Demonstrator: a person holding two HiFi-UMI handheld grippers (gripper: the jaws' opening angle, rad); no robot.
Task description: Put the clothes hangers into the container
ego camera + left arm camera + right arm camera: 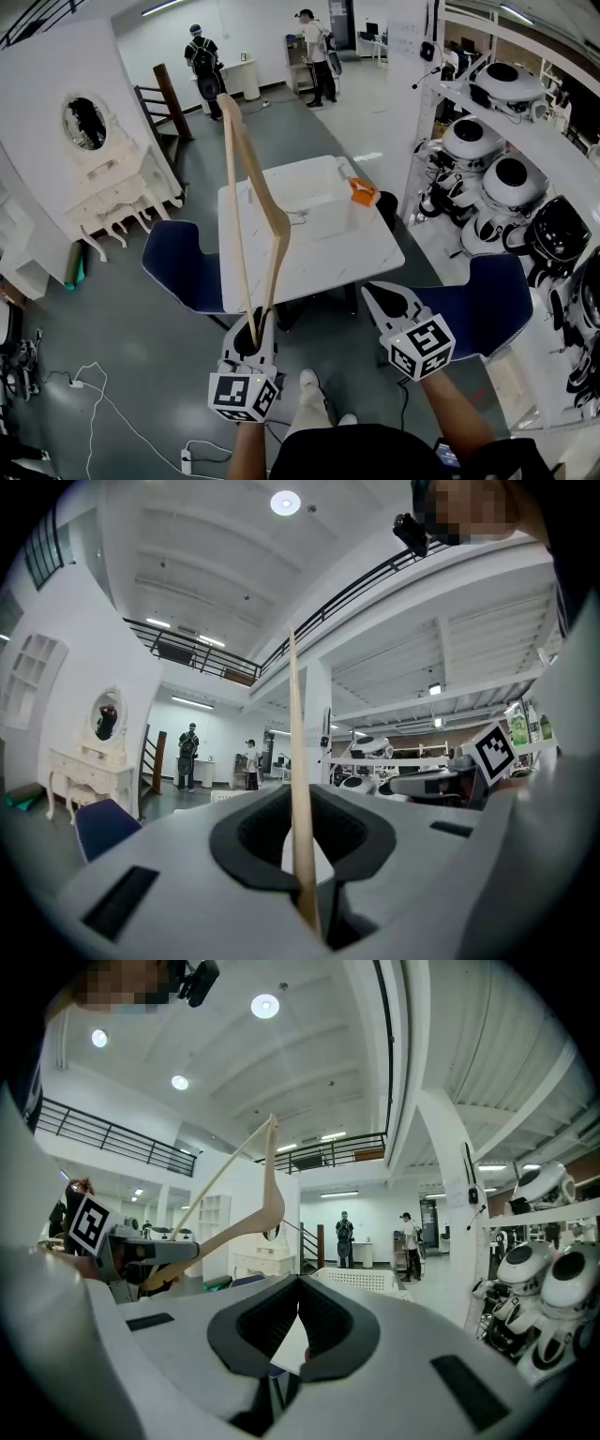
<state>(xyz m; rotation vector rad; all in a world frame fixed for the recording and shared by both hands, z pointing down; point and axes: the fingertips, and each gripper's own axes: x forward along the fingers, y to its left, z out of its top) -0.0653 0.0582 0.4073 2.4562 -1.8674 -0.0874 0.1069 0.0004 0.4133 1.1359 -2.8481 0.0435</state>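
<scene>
A blue chair (183,267) is being left standing at the left edge of the surface (319,267). Just right of it, a wooden clothes hanger (277,225) is being gripped by its lower end in the left hand-held gripper (255,330), whose jaws are being pressed narrowly onto the wood. The hanger's long axis is being pointed up and away from that gripper, over the near edge. The white perforated container (323,216) is sitting at the far edge, ahead and right of the hanger, with nothing seen between them. An orange object (363,192) is lying just beside its right wall. The right hand-held gripper (389,295) is being held empty, jaws together, off the near right corner, beside a second blue chair (487,300).
</scene>
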